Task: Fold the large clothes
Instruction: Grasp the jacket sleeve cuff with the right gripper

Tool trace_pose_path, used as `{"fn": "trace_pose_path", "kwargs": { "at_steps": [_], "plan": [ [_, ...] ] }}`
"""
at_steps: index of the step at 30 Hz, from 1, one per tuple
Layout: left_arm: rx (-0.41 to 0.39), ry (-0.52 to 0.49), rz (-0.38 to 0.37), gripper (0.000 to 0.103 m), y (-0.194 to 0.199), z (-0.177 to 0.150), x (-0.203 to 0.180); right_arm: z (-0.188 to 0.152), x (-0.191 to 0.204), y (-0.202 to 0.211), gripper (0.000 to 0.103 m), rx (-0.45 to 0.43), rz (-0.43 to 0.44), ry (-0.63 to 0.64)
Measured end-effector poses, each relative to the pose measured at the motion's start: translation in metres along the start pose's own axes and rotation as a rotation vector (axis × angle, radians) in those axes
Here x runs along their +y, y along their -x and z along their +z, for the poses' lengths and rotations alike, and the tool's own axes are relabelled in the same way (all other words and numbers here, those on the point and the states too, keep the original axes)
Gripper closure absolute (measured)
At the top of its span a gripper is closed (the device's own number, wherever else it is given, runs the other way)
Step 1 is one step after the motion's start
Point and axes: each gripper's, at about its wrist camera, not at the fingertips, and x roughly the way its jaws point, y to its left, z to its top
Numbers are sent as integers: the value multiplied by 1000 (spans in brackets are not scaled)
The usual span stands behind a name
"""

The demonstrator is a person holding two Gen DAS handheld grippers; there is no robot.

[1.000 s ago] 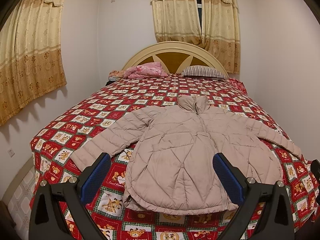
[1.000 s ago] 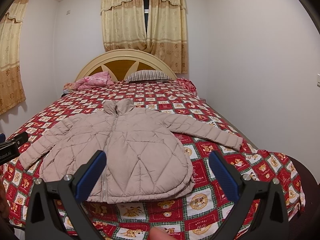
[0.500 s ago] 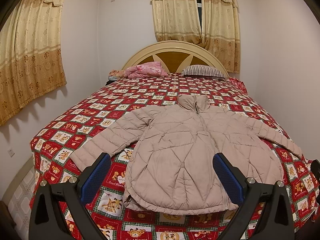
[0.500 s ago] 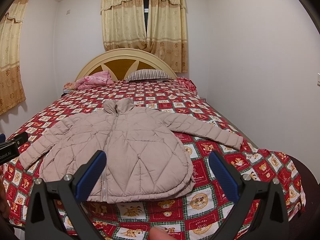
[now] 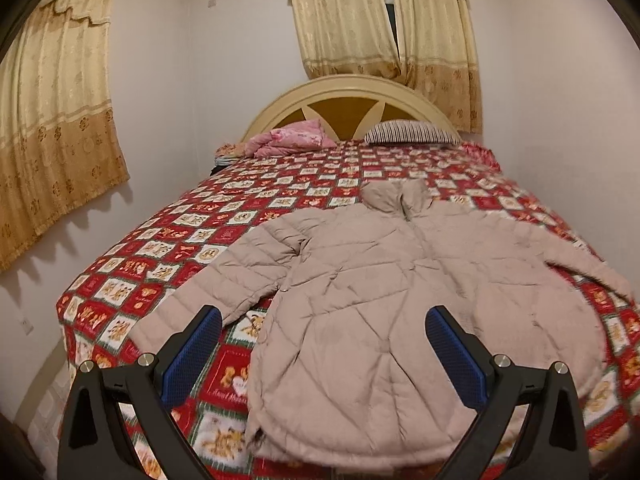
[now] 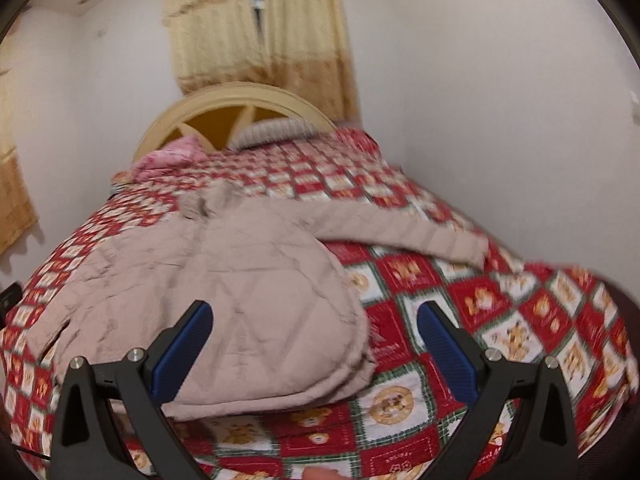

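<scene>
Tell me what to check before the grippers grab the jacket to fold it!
1. Jacket spread flat on the bed, front up: ok.
2. Both sleeves out to the sides: ok, left sleeve and right sleeve lie straight.
3. Left gripper open, holding nothing: ok.
4. Right gripper open, holding nothing: ok.
5. Zipper closed all the way down: cannot tell.
6. Right view sharp enough to aim: not ok, it is blurred.

No lettering on the bedspread [image 5: 224, 372] is legible.
</scene>
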Motion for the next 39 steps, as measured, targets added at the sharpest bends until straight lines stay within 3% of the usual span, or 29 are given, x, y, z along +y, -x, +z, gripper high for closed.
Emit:
{"fn": "trace_pose_path", "kwargs": {
  "at_steps": [6,11,15,23,30,33,34,37,39],
  "plan": [
    [10,-34,10,1,-63,16,-11,4,-60,-54,0,102,-71,-130],
    [4,-54,26,1,-114,35,-16,26,-116,-95,6,148,-158,-258],
    [45,-68,30,1,-156,48,-21,48,-154,-124,8,151,-274,-300],
    [131,-59,55,1,-224,44,-21,73,-207,-184,14,237,-371,-364],
    [265,-15,15,1,-268,23,-19,66,-228,-231,22,350,-380,-416],
    [310,-23,3,1,-281,13,-24,65,-222,-236,37,333,-364,-366],
    [312,-24,1,1,-282,12,-24,67,-217,-237,55,326,-345,-328],
    [317,-22,-9,1,-284,10,-26,71,-205,-241,79,329,-323,-259],
    [321,-14,-16,1,-285,9,-25,75,-206,-243,84,332,-314,-270]
  ]
}}
